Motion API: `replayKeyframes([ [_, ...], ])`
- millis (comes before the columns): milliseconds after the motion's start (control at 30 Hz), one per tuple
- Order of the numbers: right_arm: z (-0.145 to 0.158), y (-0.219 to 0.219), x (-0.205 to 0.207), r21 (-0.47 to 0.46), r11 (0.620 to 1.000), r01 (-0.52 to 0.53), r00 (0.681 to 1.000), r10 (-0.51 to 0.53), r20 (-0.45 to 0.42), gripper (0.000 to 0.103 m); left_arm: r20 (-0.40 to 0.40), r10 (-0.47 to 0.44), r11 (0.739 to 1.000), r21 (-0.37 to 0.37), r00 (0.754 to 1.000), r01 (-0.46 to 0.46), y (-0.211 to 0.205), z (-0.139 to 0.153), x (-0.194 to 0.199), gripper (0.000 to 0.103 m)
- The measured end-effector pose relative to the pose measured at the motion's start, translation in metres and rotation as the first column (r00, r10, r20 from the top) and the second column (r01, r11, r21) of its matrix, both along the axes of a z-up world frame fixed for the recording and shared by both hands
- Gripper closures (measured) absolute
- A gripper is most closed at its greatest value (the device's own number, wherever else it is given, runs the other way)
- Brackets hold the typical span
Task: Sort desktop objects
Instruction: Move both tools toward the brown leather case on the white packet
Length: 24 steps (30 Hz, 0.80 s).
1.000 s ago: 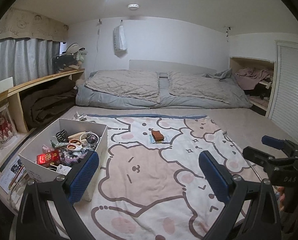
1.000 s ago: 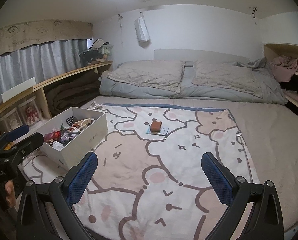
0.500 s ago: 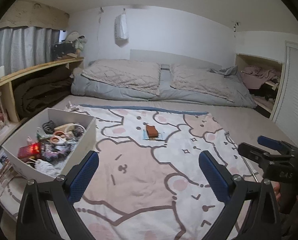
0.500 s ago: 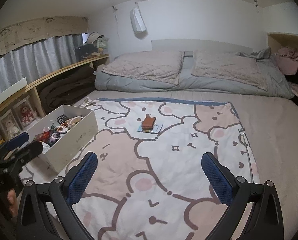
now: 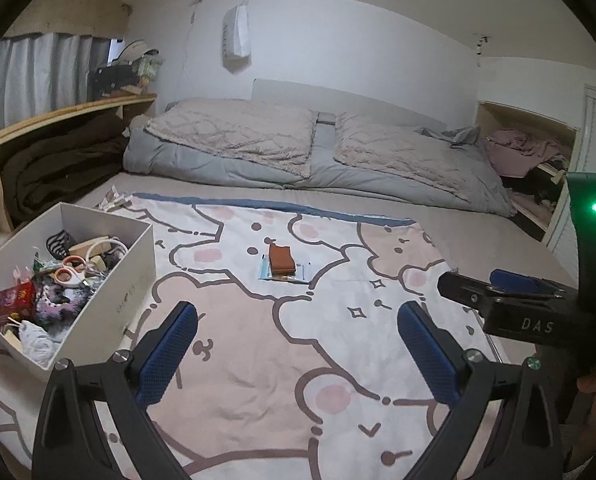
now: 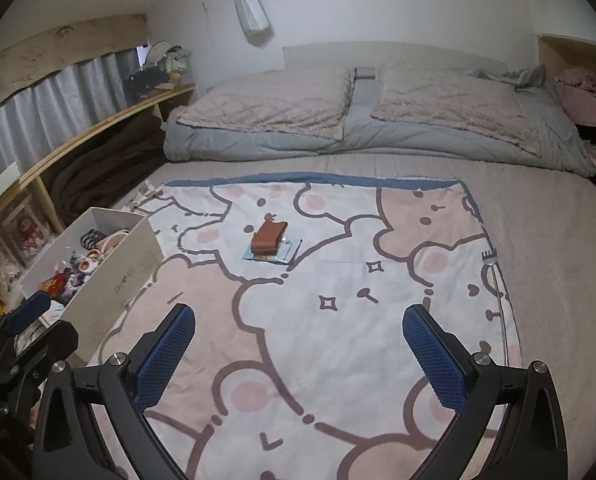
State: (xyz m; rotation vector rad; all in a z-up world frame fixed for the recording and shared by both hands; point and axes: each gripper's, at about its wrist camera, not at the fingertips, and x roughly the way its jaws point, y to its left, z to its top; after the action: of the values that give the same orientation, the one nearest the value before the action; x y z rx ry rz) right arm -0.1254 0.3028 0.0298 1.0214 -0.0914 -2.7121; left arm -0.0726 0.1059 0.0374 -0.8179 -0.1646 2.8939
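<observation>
A brown leather case (image 5: 281,259) (image 6: 266,236) lies on a flat blue packet (image 5: 300,272) (image 6: 286,253) in the middle of a cartoon bear blanket (image 5: 258,344) (image 6: 337,320) on the bed. A white box (image 5: 110,300) (image 6: 122,268) full of small items, including orange-handled scissors (image 5: 68,276), stands at the blanket's left edge. My left gripper (image 5: 298,354) is open and empty above the blanket's near part. My right gripper (image 6: 299,354) is open and empty too, well short of the case. A metal fork-like scratcher (image 6: 497,300) lies along the blanket's right edge.
Two pillows (image 5: 234,132) and a grey duvet (image 6: 377,136) lie at the bed's far end. A wooden shelf (image 6: 78,136) with dark bedding runs along the left. A cubby with clothes (image 5: 525,156) is at the right.
Both grippers have moved forward and tilted down over the blanket, so the case and packet look closer. Both stay open and empty.
</observation>
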Motion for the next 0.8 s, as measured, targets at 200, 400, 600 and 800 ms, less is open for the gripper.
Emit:
replayKeyframes([
  [200, -0.011, -0.006, -0.040, 0.018, 1.000, -0.011, 0.999, 0.010, 0.052, 0.000, 0.053, 0.041, 0.999, 0.005, 0.998, -0.042, -0.006, -0.011, -0.042, 0.002],
  [400, -0.034, -0.008, -0.089, 0.006, 1.000, 0.002, 0.994, -0.002, 0.113, 0.000, 0.125, 0.053, 0.998, 0.025, 0.991, -0.057, -0.015, -0.027, -0.096, 0.002],
  [600, -0.073, -0.007, -0.144, -0.017, 0.999, 0.035, 0.979, -0.031, 0.199, 0.000, 0.210, 0.063, 0.991, 0.107, 0.976, -0.087, -0.032, -0.048, -0.149, 0.002],
  [800, -0.111, -0.008, -0.192, -0.036, 0.997, 0.072, 0.967, -0.060, 0.249, 0.000, 0.307, 0.062, 0.985, 0.135, 0.950, -0.108, -0.045, -0.078, -0.200, 0.002],
])
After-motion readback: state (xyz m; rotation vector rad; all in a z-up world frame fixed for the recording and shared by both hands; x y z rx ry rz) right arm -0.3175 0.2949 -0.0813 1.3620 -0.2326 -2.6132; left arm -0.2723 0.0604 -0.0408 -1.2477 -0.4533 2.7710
